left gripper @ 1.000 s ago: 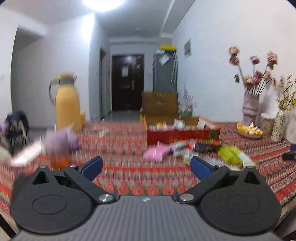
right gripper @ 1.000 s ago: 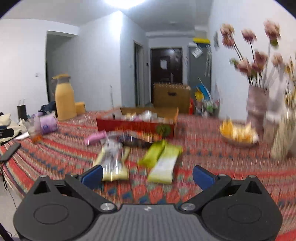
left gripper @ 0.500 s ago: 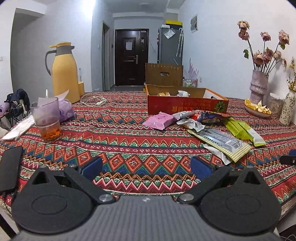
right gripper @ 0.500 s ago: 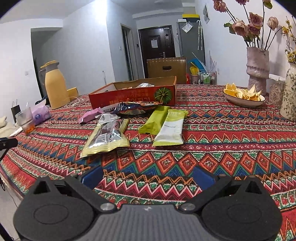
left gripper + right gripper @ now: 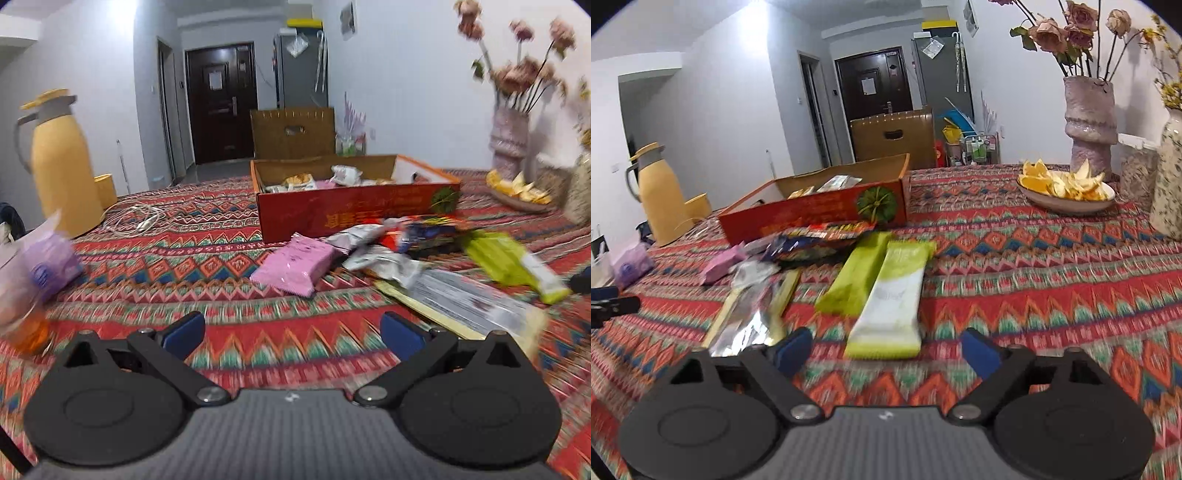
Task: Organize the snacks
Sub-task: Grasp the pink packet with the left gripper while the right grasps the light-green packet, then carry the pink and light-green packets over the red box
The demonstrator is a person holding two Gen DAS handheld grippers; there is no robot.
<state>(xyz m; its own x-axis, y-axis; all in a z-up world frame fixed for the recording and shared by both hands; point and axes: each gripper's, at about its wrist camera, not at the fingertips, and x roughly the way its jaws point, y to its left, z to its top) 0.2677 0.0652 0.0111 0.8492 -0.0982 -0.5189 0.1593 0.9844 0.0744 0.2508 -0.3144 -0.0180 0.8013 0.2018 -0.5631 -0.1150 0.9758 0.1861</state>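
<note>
Right hand-held gripper (image 5: 886, 347), jaws just narrowing with nothing between, nears the pale green packet (image 5: 892, 295); blur probably risks a skidding pinch.

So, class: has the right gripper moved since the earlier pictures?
Yes. The right gripper has come forward and down toward the pale green packet, which now looms larger below the red box. Its jaws have just been closing, nothing between them.
</note>
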